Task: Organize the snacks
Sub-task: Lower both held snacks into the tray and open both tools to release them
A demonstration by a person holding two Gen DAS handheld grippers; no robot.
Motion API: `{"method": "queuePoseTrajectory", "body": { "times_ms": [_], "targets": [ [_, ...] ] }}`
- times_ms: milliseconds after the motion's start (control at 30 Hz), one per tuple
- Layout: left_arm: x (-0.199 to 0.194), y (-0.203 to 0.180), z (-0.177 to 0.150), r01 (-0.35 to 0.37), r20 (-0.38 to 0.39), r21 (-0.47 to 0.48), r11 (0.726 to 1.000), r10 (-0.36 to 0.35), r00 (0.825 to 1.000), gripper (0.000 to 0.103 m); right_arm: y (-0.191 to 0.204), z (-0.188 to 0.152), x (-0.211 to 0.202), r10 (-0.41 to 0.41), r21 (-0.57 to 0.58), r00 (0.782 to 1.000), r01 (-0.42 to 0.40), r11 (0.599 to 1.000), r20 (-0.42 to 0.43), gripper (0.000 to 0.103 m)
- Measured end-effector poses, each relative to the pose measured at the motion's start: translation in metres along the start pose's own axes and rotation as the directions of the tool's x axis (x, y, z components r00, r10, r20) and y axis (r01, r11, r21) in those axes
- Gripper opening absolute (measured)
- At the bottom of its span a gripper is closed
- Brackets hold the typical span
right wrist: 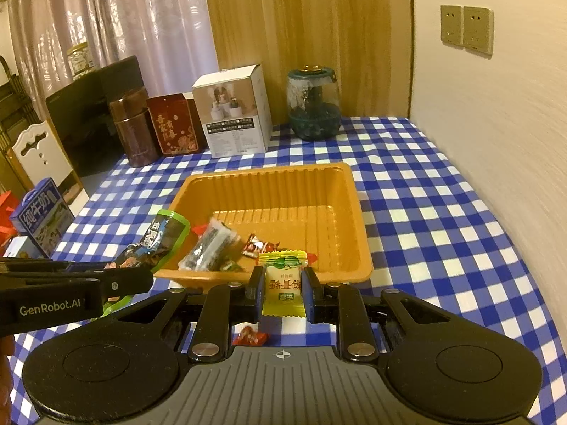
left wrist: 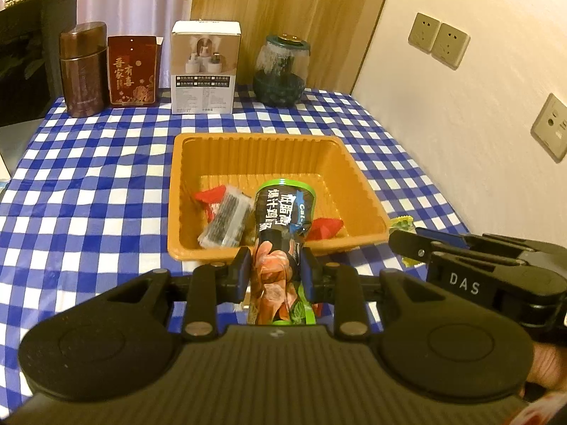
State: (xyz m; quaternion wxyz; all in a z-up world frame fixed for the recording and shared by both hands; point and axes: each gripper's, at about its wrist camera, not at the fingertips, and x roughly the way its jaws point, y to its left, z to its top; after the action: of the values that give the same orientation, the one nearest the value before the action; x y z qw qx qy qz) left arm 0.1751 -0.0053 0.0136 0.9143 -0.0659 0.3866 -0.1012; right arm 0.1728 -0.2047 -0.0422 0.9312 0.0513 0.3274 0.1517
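My left gripper (left wrist: 275, 269) is clamped narrow on a long dark snack packet with a green rim (left wrist: 280, 233), both pads pressing its sides; the packet sticks out past the fingertips, its far end over the near part of the orange tray (left wrist: 258, 148) straight ahead. My right gripper (right wrist: 282, 288) is likewise pinched on a yellow candy packet (right wrist: 282, 292), held flat between the pads with its green-printed top edge reaching over the tray's near rim (right wrist: 269, 278). Inside the tray, just beyond my left fingertips and slightly left, lies a clear packet with dark contents (left wrist: 226, 217), with a red wrapper (left wrist: 209, 196) under its far side; another red wrapper (left wrist: 326, 228) sits just right of the held packet. From the right wrist I see a small red candy (right wrist: 256, 245) in the tray just ahead of the yellow packet, and another red candy (right wrist: 252, 336) on the blue checked tablecloth (right wrist: 443, 248) below my right fingers. Far beyond the tray stand a brown tin (left wrist: 83, 71), a red box (left wrist: 132, 71), a white carton (left wrist: 205, 67) and a glass jar (left wrist: 281, 71). The right gripper shows at the right of the left view, beside my left one.
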Motion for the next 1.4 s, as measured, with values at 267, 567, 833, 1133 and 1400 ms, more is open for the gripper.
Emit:
{"method": "queuePoseTrajectory", "body": {
  "times_ms": [267,567,833,1133,1400],
  "targets": [
    [0.015,0.002,0.017,0.006,0.004,0.000,1.000,-0.006,1.000,0.026,-0.005,0.016,0.016,0.001,-0.009,1.000,-0.001,1.000,0.003,0.022],
    [0.035,0.008,0.035,0.006,-0.005,-0.009,1.000,-0.006,1.000,0.026,-0.011,0.034,0.036,0.004,-0.009,1.000,-0.004,1.000,0.001,0.022],
    [0.057,0.012,0.044,-0.004,-0.020,-0.018,1.000,0.003,1.000,0.026,-0.019,0.051,0.057,0.016,0.013,1.000,-0.016,1.000,-0.002,0.022],
    [0.079,0.015,0.052,-0.009,-0.032,-0.026,1.000,0.008,0.999,0.026,-0.025,0.053,0.075,0.019,0.027,1.000,-0.019,0.999,-0.016,0.022],
    [0.091,0.015,0.055,-0.013,-0.036,-0.027,1.000,0.012,0.999,0.026,-0.031,0.054,0.084,0.021,0.051,1.000,-0.020,0.998,-0.022,0.022]
  ]
}}
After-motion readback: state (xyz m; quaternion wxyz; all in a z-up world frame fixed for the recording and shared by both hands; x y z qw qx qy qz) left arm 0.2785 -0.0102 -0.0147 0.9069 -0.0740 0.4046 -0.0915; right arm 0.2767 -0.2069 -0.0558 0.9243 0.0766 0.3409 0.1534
